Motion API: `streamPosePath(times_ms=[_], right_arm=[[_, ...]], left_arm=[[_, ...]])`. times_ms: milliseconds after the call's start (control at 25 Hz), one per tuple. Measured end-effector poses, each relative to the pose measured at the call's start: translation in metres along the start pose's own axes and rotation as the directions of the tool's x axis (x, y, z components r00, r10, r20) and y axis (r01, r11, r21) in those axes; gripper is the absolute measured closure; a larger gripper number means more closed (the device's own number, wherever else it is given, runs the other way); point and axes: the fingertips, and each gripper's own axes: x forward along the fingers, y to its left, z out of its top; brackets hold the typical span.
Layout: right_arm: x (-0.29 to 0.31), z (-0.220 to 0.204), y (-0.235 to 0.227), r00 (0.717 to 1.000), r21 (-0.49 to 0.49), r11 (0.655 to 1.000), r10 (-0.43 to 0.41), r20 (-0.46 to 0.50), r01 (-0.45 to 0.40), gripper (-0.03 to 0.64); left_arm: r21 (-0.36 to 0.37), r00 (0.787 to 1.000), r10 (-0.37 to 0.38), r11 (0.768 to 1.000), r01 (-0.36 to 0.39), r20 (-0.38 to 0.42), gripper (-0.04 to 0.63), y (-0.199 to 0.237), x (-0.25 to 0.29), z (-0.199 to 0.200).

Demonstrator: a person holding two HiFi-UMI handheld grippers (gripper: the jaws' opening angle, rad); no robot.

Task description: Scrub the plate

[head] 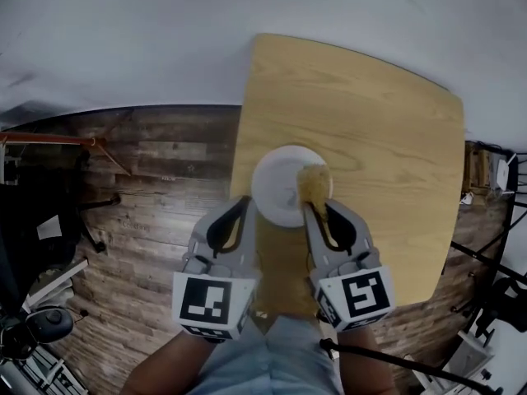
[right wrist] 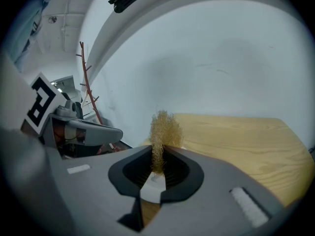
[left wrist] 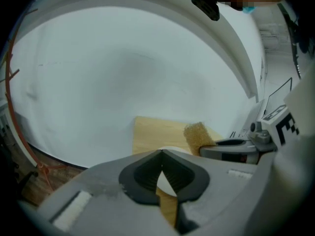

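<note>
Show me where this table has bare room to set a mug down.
Bare: the far half of the light wooden table, beyond the round white plate, and the strip from the plate to the table's right edge. Crowded: the near-left edge, where the plate, the left gripper and the right gripper pinching the tan fibrous scrub pad bunch together.

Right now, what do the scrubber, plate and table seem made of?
Scrubber: tan, wiry tangled fibres, maybe plant fibre or metal mesh; matte.
Plate: white, smooth, faint sheen; ceramic or plastic, can't tell.
Table: pale wood or wood-look laminate, visible grain, satin.
</note>
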Motion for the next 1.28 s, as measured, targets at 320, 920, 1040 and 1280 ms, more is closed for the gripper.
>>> streamPosePath(times_ms=[320,920,1040,1280], right_arm=[[0.024,-0.029,0.000,0.996,0.043,0.999,-0.004,-0.086,0.008,0.574],[0.036,-0.048,0.000,0.989,0.107,0.994,0.017,-0.145,-0.002,0.574],[0.036,-0.048,0.001,0.989,0.107,0.994,0.019,-0.144,-0.004,0.574],[0.035,-0.048,0.000,0.989,0.107,0.994,0.023,-0.147,-0.007,0.574]], left_arm=[[-0.066,0.996,-0.067,0.996,0.063,-0.063,0.572,0.016,0.021,-0.025],[-0.171,0.970,-0.149,0.978,0.116,-0.191,0.520,0.024,0.050,-0.047],[-0.163,0.965,-0.158,0.979,0.125,-0.211,0.520,0.023,0.054,-0.047],[-0.168,0.950,-0.173,0.977,0.131,-0.262,0.520,0.019,0.061,-0.050]])
